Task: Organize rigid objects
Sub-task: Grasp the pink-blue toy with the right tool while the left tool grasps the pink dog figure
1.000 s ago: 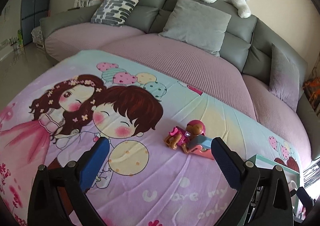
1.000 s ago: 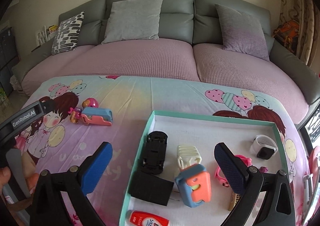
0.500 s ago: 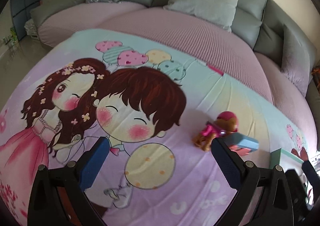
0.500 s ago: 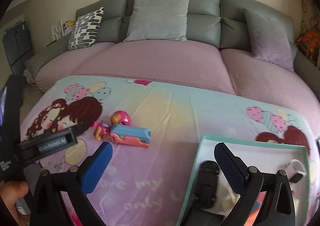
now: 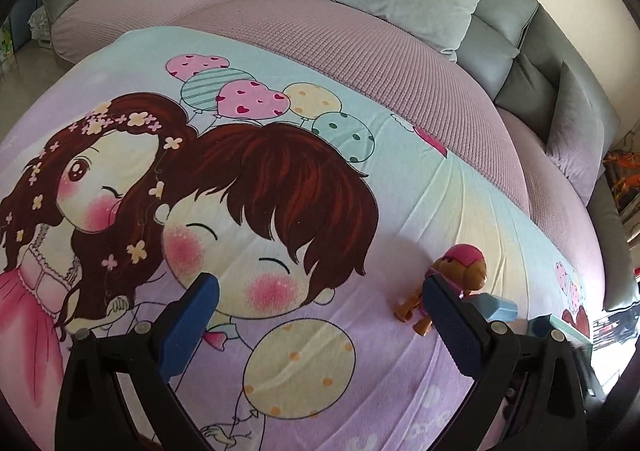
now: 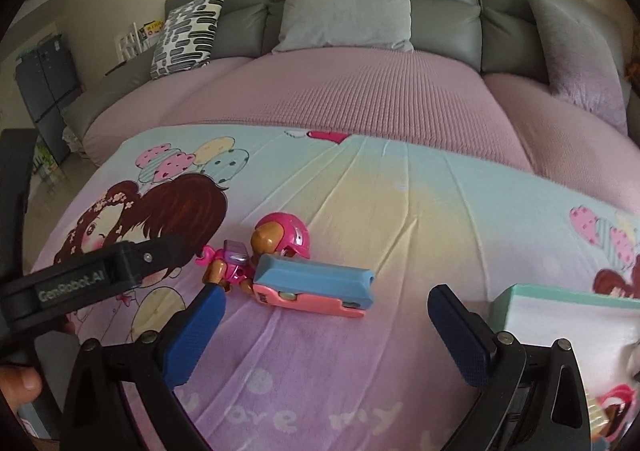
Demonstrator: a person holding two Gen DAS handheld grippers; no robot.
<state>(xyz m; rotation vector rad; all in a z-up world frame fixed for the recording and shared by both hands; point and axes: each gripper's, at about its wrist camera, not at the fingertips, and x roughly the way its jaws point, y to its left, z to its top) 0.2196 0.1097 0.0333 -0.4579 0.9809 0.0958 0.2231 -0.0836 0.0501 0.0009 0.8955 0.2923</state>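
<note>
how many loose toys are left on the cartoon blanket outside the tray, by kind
Brown toy puppy figure in a pink helmet: 1
Blue and pink plastic block-shaped toy: 1
Total: 2, lying touching each other on the cartoon-print blanket, left of the teal-rimmed white tray.

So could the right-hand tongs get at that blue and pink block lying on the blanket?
Probably yes. The right tongs are open and empty, and the blue and pink block lies just ahead on the blanket with nothing between. The toy pup touches its left end and might get nudged.
</note>
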